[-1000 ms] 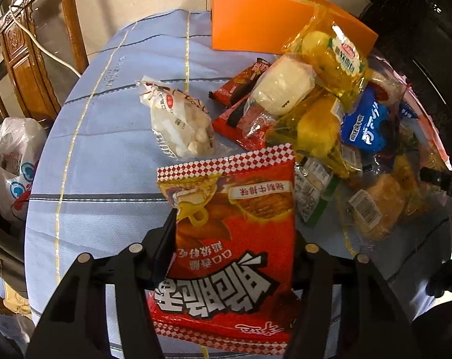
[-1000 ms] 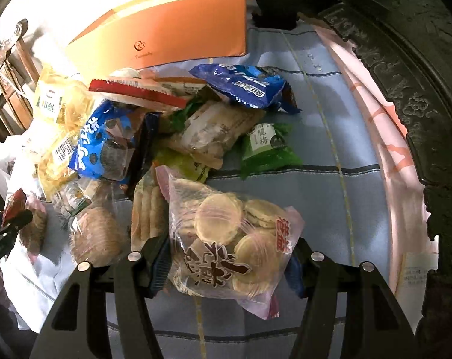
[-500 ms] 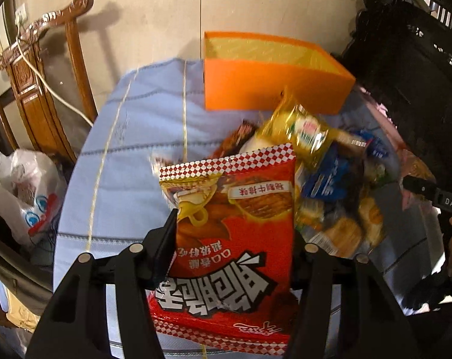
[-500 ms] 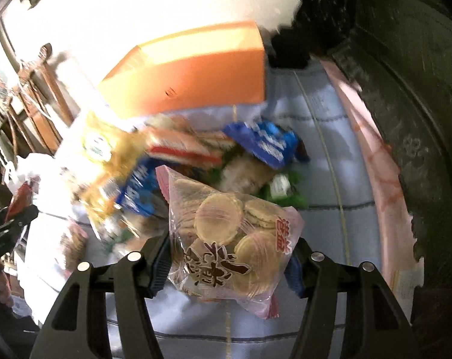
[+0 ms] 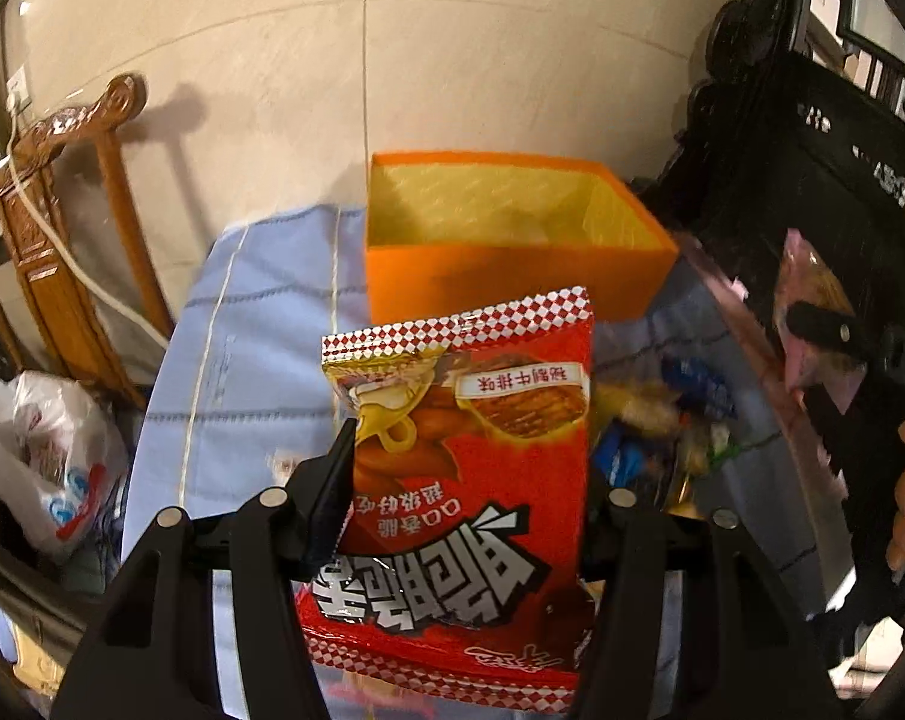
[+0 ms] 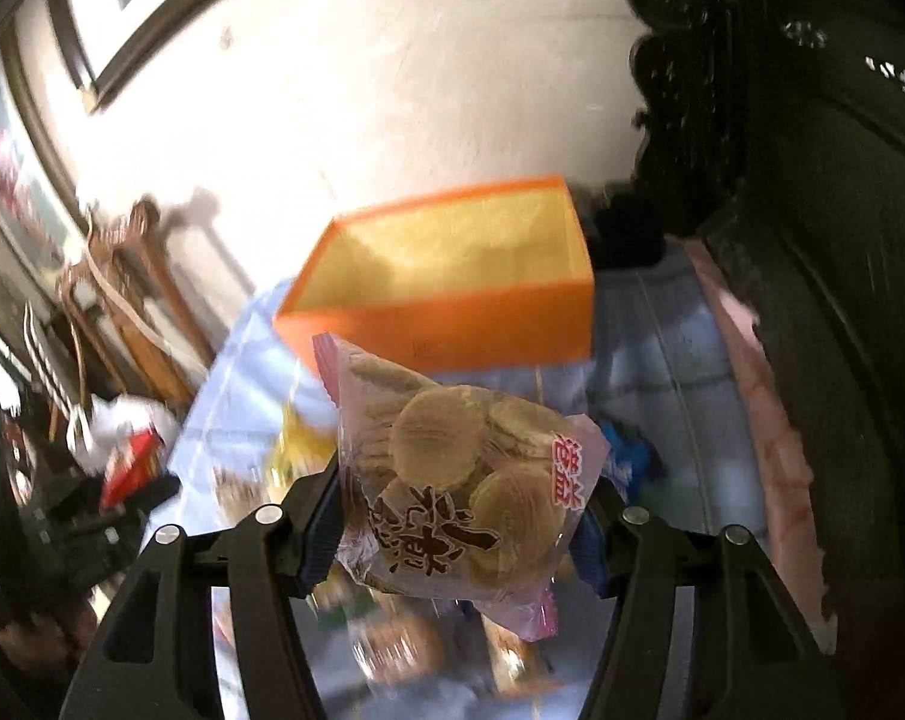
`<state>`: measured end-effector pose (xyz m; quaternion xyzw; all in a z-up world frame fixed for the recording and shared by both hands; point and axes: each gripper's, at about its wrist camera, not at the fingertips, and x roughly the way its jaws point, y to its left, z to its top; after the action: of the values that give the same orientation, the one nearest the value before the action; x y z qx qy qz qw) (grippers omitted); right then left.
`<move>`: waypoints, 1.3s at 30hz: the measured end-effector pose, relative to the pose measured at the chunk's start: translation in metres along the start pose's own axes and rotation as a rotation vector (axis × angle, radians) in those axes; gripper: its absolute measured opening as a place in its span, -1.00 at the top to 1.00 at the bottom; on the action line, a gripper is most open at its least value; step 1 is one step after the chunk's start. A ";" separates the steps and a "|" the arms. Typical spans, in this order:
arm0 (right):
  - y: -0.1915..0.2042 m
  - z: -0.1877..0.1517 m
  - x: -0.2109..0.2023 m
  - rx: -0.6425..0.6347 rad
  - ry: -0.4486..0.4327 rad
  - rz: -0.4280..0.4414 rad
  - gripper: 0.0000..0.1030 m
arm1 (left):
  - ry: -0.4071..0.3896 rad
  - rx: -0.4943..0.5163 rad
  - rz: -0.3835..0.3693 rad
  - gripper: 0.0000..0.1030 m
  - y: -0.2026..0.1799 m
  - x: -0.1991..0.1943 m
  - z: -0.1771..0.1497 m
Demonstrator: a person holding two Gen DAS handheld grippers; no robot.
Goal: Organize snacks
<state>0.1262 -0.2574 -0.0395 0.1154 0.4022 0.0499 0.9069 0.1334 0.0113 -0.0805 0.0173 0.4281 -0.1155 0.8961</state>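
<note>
My left gripper (image 5: 464, 516) is shut on a red snack bag (image 5: 464, 450) with a checkered border, held up above the table. Beyond it stands an open orange box (image 5: 512, 276) with a yellow inside. In the right wrist view my right gripper (image 6: 458, 534) is shut on a clear bag of round crackers (image 6: 458, 474), also lifted, with the same orange box (image 6: 452, 324) behind it. The right gripper with its cracker bag shows at the right edge of the left wrist view (image 5: 824, 330), a hand behind it. A blurred pile of snack packets (image 5: 662, 420) lies on the table below.
A blue tablecloth (image 5: 254, 348) covers the round table. A carved wooden chair (image 5: 62, 210) and a white plastic bag (image 5: 44, 456) stand left of it. Dark carved furniture (image 5: 812, 150) rises on the right, a tiled wall (image 5: 392, 72) behind the box.
Both grippers have risen with their bags and tilted up. The table and snack pile dropped lower in view, and the inside of the orange box now shows.
</note>
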 end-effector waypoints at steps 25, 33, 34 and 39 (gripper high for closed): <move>-0.025 0.099 0.121 0.155 0.064 -0.126 -0.46 | 0.038 -0.113 -0.018 -0.73 0.025 0.126 0.129; -0.007 -0.050 0.118 0.046 0.243 -0.216 -0.57 | 0.105 0.015 0.012 -0.78 0.037 0.074 -0.007; -0.003 -0.064 0.119 0.018 0.269 -0.209 -0.57 | 0.117 0.035 0.020 -0.78 0.037 0.072 -0.024; 0.007 -0.126 0.110 -0.118 0.348 -0.217 -0.57 | 0.163 0.091 0.051 -0.78 0.037 0.055 -0.100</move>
<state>0.1064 -0.2093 -0.1982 0.0079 0.5590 -0.0053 0.8291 0.0988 0.0501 -0.1886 0.0785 0.4934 -0.1101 0.8592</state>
